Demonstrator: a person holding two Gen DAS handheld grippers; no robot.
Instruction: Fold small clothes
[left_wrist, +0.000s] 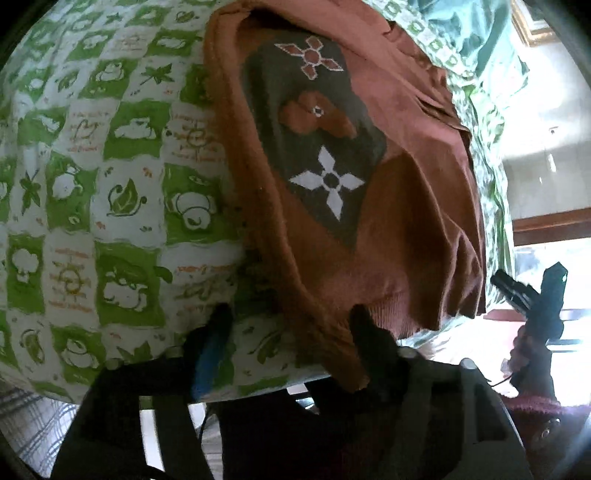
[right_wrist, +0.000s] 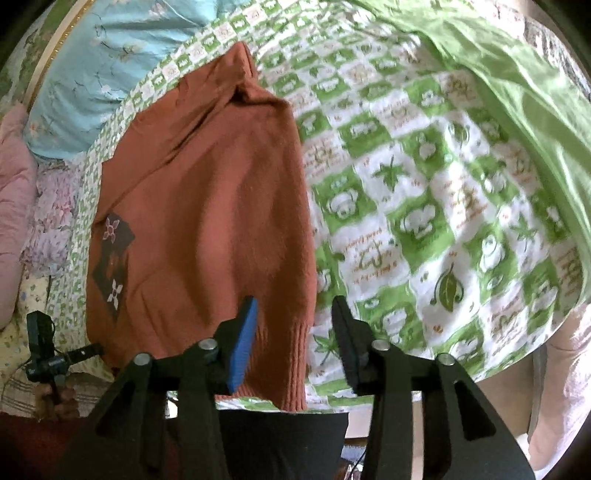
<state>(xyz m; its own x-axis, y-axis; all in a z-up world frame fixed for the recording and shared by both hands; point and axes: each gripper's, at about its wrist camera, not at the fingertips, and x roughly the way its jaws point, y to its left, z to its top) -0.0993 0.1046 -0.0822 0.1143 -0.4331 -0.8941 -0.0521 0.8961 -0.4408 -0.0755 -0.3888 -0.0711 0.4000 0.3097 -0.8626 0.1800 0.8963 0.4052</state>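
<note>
A rust-brown knitted sweater lies on a green-and-white checked bed sheet. It bears a dark diamond patch with flower motifs. My left gripper is open over the near edge of the bed, and a fold of the sweater's edge runs down beside its right finger. My right gripper is open too. Its blue pad is over the ribbed hem, the hem's corner lies between the jaws, and neither pad presses on it.
A light blue flowered cloth and pink bedding lie at the far left. A shiny green cloth is draped at the far right. The bed's edge runs just under both grippers. A hand holds the other black tool at the lower left.
</note>
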